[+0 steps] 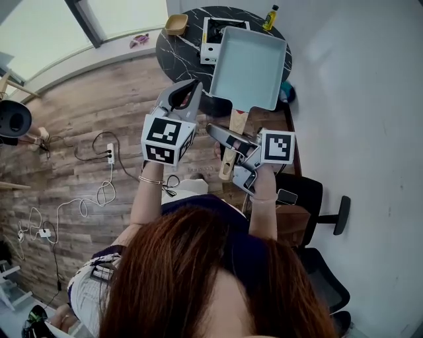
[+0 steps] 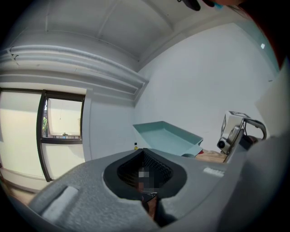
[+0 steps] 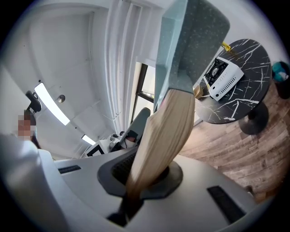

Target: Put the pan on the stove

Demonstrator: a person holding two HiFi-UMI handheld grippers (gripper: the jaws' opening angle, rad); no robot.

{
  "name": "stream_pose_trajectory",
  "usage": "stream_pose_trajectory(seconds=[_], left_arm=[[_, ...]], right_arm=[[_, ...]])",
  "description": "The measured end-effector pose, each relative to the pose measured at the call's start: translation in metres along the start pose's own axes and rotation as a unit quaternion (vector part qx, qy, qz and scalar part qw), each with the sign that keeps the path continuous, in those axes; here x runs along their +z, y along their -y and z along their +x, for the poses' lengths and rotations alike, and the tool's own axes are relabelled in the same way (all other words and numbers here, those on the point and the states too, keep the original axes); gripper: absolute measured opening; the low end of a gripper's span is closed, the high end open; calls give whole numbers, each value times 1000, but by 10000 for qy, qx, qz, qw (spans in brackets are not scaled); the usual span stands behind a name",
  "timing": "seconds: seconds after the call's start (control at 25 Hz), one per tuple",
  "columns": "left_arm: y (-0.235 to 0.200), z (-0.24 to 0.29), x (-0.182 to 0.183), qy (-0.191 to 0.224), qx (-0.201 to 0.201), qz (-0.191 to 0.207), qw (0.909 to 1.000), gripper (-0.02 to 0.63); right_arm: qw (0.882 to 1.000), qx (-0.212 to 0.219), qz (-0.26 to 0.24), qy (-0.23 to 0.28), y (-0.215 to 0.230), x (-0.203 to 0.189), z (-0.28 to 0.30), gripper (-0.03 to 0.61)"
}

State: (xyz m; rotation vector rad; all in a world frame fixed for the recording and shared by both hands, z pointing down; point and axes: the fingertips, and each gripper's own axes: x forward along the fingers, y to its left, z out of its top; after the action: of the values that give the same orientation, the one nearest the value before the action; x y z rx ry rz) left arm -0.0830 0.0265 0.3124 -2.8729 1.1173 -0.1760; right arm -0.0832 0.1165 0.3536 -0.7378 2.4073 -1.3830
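A rectangular teal pan (image 1: 248, 66) with a wooden handle (image 1: 232, 142) hangs in the air, its far end over the edge of the round black marble table (image 1: 178, 49). My right gripper (image 1: 228, 135) is shut on the handle (image 3: 163, 131); the pan (image 3: 190, 41) rises from the jaws, seen from below. A white portable stove (image 1: 221, 30) sits on the table beyond the pan and shows as the stove (image 3: 223, 78) in the right gripper view. My left gripper (image 1: 182, 99) stays left of the pan (image 2: 170, 138), jaws together on nothing (image 2: 145, 174).
A yellow bowl (image 1: 176, 24) and an oil bottle (image 1: 270, 18) stand on the table by the stove. A white wall runs along the right. A black office chair (image 1: 310, 204) is below the right hand. A power strip with cables (image 1: 110, 154) lies on the wooden floor.
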Motion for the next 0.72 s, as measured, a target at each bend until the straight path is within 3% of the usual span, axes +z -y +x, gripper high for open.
stream_pose_trajectory(seconds=[0.72], left_arm=[[-50,27,-5,33,-360,-95,9993,12]], right_arm=[[9997,-136,4,220,17,42,51,21]])
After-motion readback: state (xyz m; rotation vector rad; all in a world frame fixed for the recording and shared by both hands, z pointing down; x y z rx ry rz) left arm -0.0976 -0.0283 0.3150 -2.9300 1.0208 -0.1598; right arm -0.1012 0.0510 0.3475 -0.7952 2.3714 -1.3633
